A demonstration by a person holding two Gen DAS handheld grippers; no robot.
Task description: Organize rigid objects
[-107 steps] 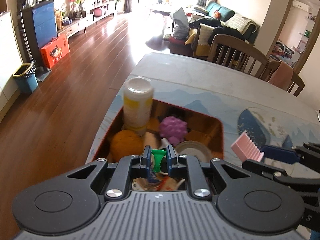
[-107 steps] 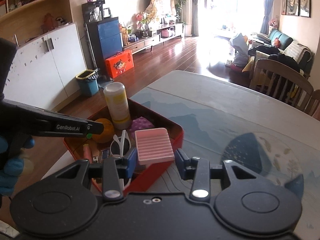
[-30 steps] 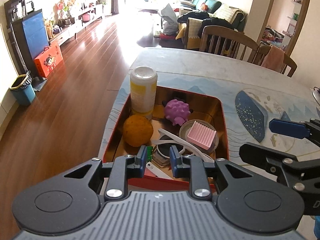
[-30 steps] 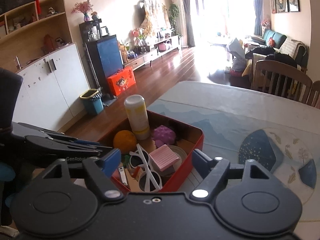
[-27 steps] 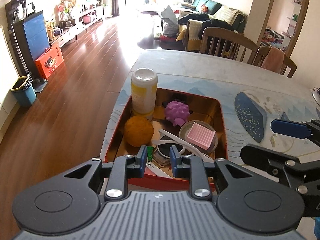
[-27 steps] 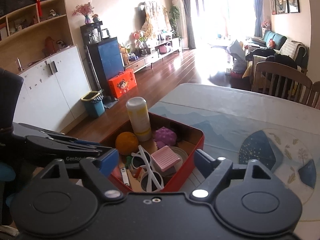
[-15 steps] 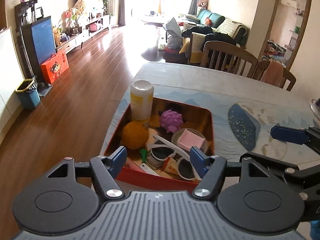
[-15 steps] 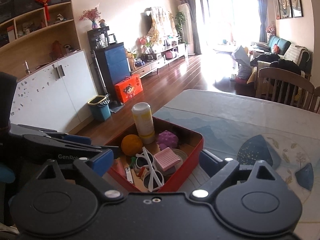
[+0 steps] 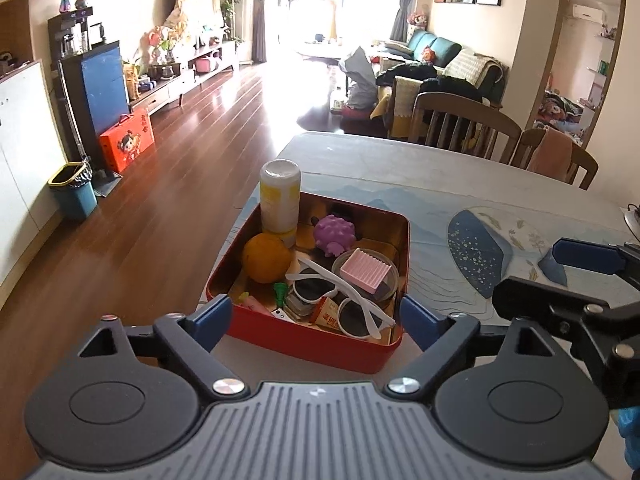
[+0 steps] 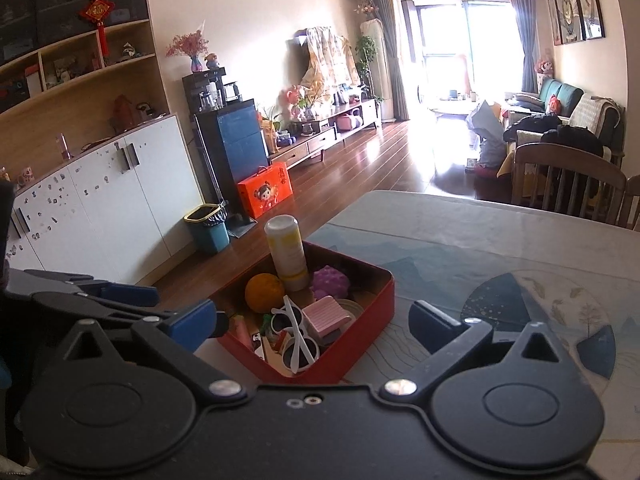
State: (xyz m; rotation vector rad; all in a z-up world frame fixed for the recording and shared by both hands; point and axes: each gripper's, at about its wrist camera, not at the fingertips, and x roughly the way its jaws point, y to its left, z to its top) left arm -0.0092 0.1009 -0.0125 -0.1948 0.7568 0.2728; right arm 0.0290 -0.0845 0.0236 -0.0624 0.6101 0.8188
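Note:
A red tin box [image 9: 304, 340] [image 10: 360, 344] sits at the table's left edge. Inside stand a yellow-and-white bottle [image 9: 280, 200] [image 10: 286, 252], an orange [image 9: 267, 258], a purple spiky ball [image 9: 335, 234], white sunglasses [image 9: 340, 300] and a small green peg [image 9: 281, 292]. A pink ridged block [image 9: 366, 270] [image 10: 324, 314] lies on a round lid in the box. My left gripper [image 9: 316, 318] hovers short of the box's near wall, jaws opening wide, holding nothing. My right gripper [image 10: 314, 326] hangs near the box's right corner, jaws also opening, nothing between them.
The table [image 9: 400, 168] with its blue-patterned cover stretches to the right and back. Wooden chairs [image 9: 460, 120] stand at its far side. Left of the box the table ends over a wooden floor [image 9: 140, 220]. A person's blue-gloved hand [image 9: 630, 428] shows at the right.
Both grippers have gone from nearly shut or half open to wide open and drawn back and up from the box. The pink block and green peg now lie in the box.

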